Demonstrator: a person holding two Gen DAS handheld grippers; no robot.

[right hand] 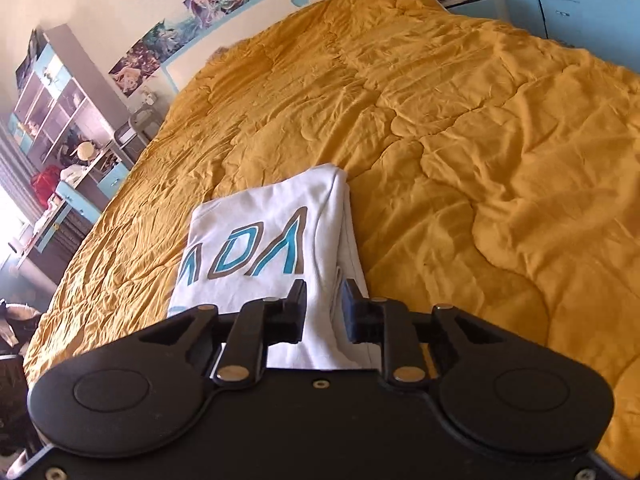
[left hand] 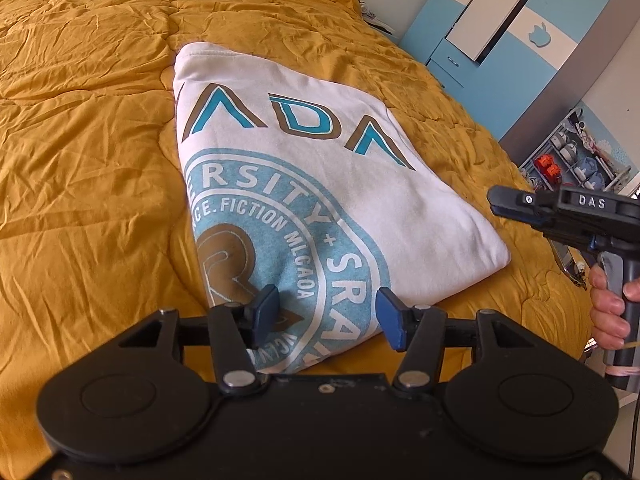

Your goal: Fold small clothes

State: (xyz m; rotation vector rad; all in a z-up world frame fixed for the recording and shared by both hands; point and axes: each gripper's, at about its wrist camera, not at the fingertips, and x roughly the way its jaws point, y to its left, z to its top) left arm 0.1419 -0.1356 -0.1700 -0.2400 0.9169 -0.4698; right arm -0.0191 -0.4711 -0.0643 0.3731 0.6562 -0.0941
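A folded white sweatshirt (left hand: 320, 152) with teal and brown lettering and a round teal emblem lies flat on the mustard quilt (left hand: 80, 160). My left gripper (left hand: 326, 312) hovers over its near end, blue pads wide apart, nothing between them. To the right of the sweatshirt's edge, a hand (left hand: 608, 300) holds my right gripper (left hand: 494, 200) just above the quilt, apart from the cloth. In the right wrist view the right gripper (right hand: 323, 292) has a narrow gap between its jaws. The sweatshirt (right hand: 256, 240) shows beyond that gap, not pinched.
The quilt (right hand: 480, 120) covers the whole bed, wrinkled and bare around the sweatshirt. A blue and white wardrobe (left hand: 500, 20) stands beyond the bed's far right edge, with a shelf of small items (left hand: 576, 160) beside it. A shelf unit (right hand: 60, 120) and posters (right hand: 180, 40) line the other wall.
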